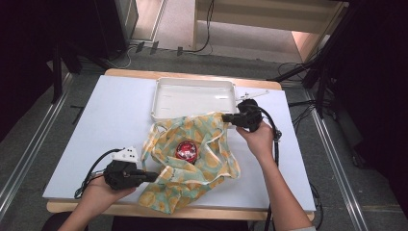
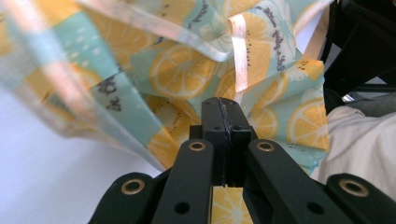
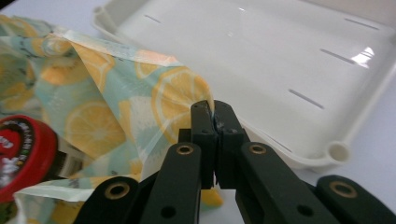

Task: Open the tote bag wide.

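High view: both claws clenched on a fruit-print bag (image 1: pixel 192 163).
Uneven pulling could tip out the red-lidded jar (image 1: pixel 186 150).

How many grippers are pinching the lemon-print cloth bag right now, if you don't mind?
2. The left gripper is shut on the lemon-print cloth bag at its near-left edge; the right gripper is shut on its far edge, beside the white tray.
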Motion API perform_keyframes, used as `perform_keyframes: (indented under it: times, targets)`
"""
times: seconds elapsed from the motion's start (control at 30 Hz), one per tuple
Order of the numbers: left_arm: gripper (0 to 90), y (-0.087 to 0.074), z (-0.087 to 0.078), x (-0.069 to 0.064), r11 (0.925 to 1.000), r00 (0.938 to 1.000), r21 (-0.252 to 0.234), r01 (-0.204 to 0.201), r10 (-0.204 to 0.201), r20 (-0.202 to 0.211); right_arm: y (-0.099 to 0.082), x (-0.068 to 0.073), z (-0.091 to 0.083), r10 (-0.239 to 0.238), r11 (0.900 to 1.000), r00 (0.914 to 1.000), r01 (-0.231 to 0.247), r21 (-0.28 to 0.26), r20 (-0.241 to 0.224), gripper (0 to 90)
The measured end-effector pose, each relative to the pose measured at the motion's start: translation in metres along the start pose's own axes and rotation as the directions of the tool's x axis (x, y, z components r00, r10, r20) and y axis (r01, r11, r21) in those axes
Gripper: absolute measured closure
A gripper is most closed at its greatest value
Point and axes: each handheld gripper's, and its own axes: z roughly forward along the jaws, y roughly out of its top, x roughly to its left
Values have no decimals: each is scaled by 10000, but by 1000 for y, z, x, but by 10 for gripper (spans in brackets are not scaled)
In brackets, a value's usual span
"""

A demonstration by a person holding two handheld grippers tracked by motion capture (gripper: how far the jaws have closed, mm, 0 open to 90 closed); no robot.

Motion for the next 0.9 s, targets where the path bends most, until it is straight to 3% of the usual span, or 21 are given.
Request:
perform_keyframes:
  times: [0.27, 0.43, 0.47, 0.67, 0.9]
  targets:
    - [900, -4, -7, 13, 9990, 9987, -180, 405, -411, -317, -6, -20, -12, 259, 9997, 9976, -257, -45, 637, 897]
    - [900, -8, -11, 23, 9968, 9939, -289, 739, -760, -799, -10, -24, -16, 434, 9990, 9970, -438, 56, 636, 897]
    - [900, -9, -11, 25, 9959, 9936, -355, 837, -861, -737, -11, -23, -16, 322, 9995, 9978, -325, 40, 577, 897]
    - [847, -7, -13, 21, 9957, 9976, -740, 552, -581, -388, -13, -13, -18, 34, 10000, 9991, -37, 77, 418, 857]
    - [684, -3, -23, 14, 9898, 9989, -1368, 400, -431, -202, -11, -5, -31, -205, 9995, 9992, 214, -248, 332, 730]
